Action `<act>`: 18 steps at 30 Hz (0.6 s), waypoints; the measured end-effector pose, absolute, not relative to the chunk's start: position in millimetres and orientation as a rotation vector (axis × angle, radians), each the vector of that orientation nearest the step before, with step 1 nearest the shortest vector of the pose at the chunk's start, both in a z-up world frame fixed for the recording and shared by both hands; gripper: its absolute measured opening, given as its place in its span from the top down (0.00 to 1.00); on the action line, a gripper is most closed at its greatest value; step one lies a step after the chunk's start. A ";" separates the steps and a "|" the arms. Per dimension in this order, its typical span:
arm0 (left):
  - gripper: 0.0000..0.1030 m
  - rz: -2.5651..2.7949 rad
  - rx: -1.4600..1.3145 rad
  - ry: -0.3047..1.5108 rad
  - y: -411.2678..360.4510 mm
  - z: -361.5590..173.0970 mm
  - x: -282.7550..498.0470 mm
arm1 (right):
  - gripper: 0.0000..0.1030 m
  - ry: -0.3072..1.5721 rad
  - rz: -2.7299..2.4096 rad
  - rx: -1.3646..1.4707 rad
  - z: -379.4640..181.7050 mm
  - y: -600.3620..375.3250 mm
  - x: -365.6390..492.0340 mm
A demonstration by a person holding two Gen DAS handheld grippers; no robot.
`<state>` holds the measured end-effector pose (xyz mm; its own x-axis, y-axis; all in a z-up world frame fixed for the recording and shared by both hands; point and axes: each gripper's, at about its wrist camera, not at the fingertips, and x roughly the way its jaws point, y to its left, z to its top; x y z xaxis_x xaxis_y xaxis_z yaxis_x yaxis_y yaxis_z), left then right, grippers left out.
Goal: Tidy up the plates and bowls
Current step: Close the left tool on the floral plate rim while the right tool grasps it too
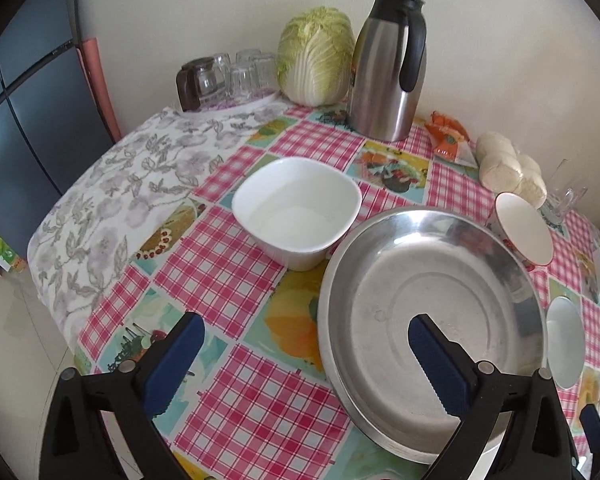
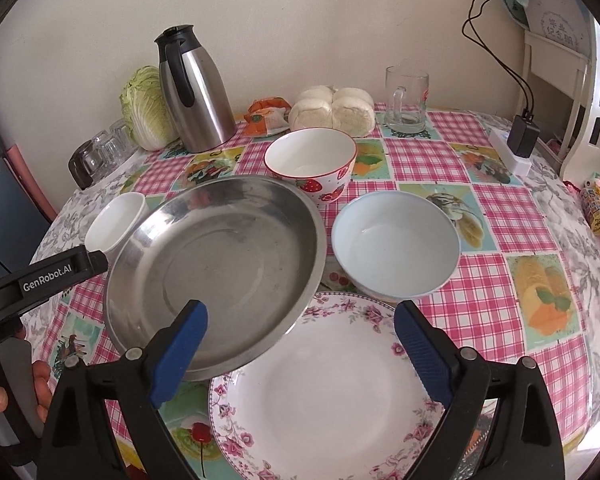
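Steel pan (image 2: 216, 268) tilted over floral plate (image 2: 332, 392)

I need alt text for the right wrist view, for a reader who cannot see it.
The open right gripper hovers over a floral-rimmed white plate whose left edge is overlapped by a steel pan. Behind them on the checked tablecloth stand a pale blue bowl, a strawberry bowl and a steel thermos.

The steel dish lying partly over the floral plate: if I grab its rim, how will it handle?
The steel dish looks thin, so probably light and stiff. Its polished rim may slip between the pads. It overlaps the floral plate and seems tilted, so it could rock or scrape when nudged. Both open grippers, left and right, hold nothing.
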<state>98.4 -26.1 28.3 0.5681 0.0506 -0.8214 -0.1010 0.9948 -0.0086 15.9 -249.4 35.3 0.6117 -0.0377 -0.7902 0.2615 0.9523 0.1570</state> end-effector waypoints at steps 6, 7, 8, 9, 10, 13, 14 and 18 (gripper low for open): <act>0.00 0.040 -0.052 0.866 -41.3 45.3 75.0 | 0.08 0.859 -0.221 0.299 40.2 -262.3 -2.9; 0.00 0.024 -0.056 0.859 -44.5 47.3 71.4 | 0.08 0.851 -0.226 0.304 41.2 -264.4 -6.8; 0.00 0.003 -0.061 0.855 -47.7 49.1 67.2 | 0.08 0.841 -0.229 0.308 42.5 -266.4 -10.9; 0.00 -0.018 -0.066 0.851 -50.7 50.8 62.9 | 0.08 0.831 -0.232 0.311 44.2 -267.8 -15.0; 0.00 -0.043 -0.071 0.843 -53.8 53.0 58.1 | 0.08 0.822 -0.233 0.315 45.5 -269.6 -19.0; 0.00 -0.095 -0.073 0.820 -63.5 59.1 45.1 | 0.08 0.812 -0.240 0.336 47.0 -278.3 -29.8; 0.00 -0.109 -0.072 0.818 -66.6 60.4 41.5 | 0.08 0.809 -0.244 0.344 47.1 -280.9 -33.2; 0.00 -0.163 -0.080 0.841 -77.6 62.7 30.0 | 0.08 0.805 -0.272 0.375 46.8 -292.0 -46.4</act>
